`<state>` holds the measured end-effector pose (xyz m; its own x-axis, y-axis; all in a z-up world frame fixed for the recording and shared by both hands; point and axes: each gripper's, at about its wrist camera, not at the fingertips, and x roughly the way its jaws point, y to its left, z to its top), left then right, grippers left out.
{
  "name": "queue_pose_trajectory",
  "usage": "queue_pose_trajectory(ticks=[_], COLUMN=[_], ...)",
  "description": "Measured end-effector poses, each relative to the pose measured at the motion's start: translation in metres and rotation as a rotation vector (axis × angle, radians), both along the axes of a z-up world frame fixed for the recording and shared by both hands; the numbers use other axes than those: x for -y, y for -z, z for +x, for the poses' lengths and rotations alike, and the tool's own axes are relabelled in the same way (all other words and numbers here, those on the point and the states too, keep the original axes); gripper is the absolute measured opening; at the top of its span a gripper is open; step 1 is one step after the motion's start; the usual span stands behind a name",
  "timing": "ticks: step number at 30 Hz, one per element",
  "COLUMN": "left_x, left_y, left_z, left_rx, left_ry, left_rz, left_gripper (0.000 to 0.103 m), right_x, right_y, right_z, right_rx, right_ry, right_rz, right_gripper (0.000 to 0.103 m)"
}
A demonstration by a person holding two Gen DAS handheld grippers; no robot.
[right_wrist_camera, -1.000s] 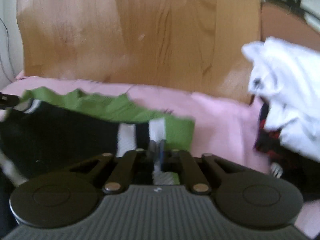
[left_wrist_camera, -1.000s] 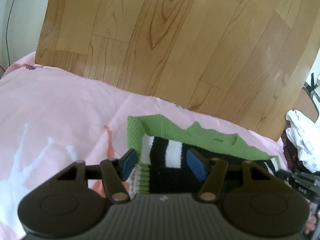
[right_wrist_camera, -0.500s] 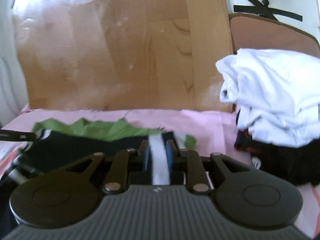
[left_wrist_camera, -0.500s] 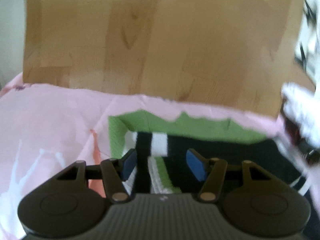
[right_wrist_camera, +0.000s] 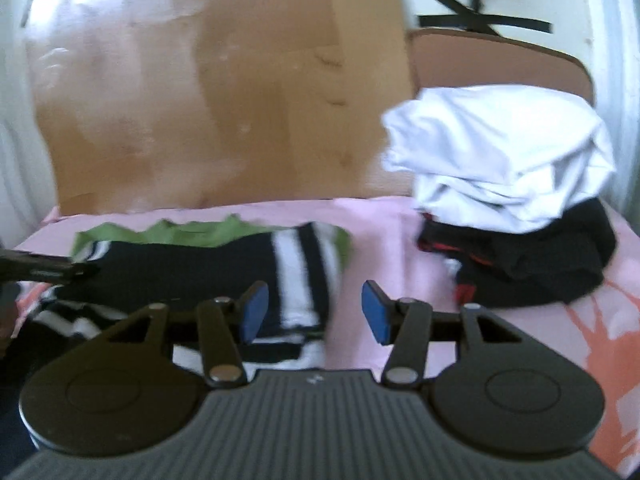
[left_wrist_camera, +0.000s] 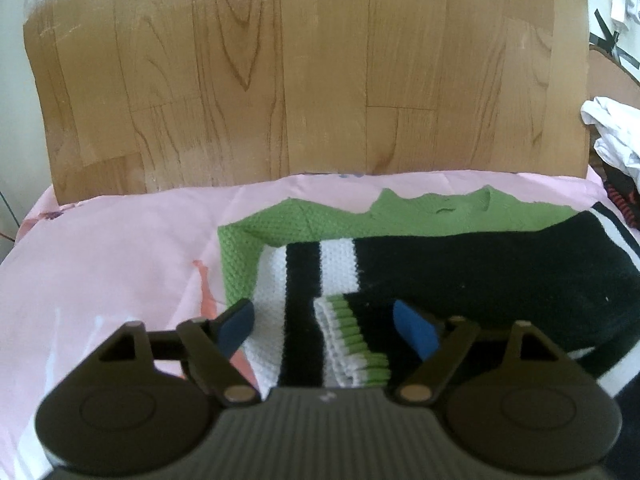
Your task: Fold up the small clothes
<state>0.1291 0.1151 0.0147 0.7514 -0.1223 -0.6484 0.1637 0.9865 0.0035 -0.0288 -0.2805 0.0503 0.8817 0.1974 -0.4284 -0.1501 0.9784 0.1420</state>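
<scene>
A small knitted sweater (left_wrist_camera: 460,272), black with white stripes and a green body, lies folded on the pink sheet (left_wrist_camera: 112,264). My left gripper (left_wrist_camera: 324,326) is open, its blue pads either side of a striped cuff (left_wrist_camera: 352,344) at the sweater's left end. In the right wrist view the same sweater (right_wrist_camera: 208,260) lies left of centre. My right gripper (right_wrist_camera: 314,312) is open and empty, its left pad (right_wrist_camera: 252,312) over the striped right end, its right pad over bare sheet. The left gripper's tip (right_wrist_camera: 44,270) shows at the far left.
A wood-grain board (left_wrist_camera: 304,72) stands upright behind the bed. A pile of white (right_wrist_camera: 504,152) and dark clothes (right_wrist_camera: 532,264) sits on the sheet to the right of the sweater. A brown chair back (right_wrist_camera: 500,64) stands behind the pile.
My right gripper was shut on the sweater's striped end; it has opened and let go. The sleeve now lies folded over the body. My left gripper stayed open and shifted slightly.
</scene>
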Motion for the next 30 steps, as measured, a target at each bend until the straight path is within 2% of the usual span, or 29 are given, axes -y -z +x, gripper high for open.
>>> queue_pose_trajectory(ticks=[4,6,7,10,17,20,23,25,28,30], left_x=[-0.002,-0.002,-0.002,-0.001,-0.003,-0.007,-0.021,-0.039,-0.070,-0.084], left_y=[0.000,-0.001,0.000,0.000,-0.001,-0.005,-0.017,-0.023,-0.024,-0.022], left_z=[0.001,0.000,0.000,0.001,0.001,-0.002,-0.030,-0.063,-0.114,-0.144], left_rx=[-0.003,-0.002,-0.002,-0.003,-0.005,-0.036,-0.039,-0.040,-0.084,-0.110], left_ry=[0.000,-0.001,-0.002,-0.005,-0.016,-0.061,-0.088,-0.086,-0.099,-0.130], left_rz=[-0.008,-0.006,-0.006,-0.004,-0.003,-0.011,-0.060,-0.133,-0.275,-0.308], left_gripper=[0.080,0.080,0.080,0.082,0.087,0.088,0.087,0.087,0.085,0.084], right_x=[-0.007,-0.006,-0.004,0.010,0.011,0.012,0.016,0.019,0.021,0.021], right_y=[0.009,0.025,0.037,0.040,0.043,0.043,0.043,0.042,0.042,0.043], right_z=[0.009,0.016,0.018,0.020,0.025,0.026,0.023,0.022,0.021,0.021], right_rx=[-0.051,-0.113,-0.106,-0.090,-0.085,-0.084,-0.081,-0.079,-0.078,-0.078], right_ry=[-0.021,0.010,0.039,0.058,0.059,0.057,0.052,0.050,0.047,0.046], right_rz=[0.023,-0.018,-0.055,0.034,0.052,0.069,0.098,0.124,0.144,0.150], right_gripper=[0.055,0.054,0.054,0.054,0.054,0.054,0.055,0.055,0.056,0.056])
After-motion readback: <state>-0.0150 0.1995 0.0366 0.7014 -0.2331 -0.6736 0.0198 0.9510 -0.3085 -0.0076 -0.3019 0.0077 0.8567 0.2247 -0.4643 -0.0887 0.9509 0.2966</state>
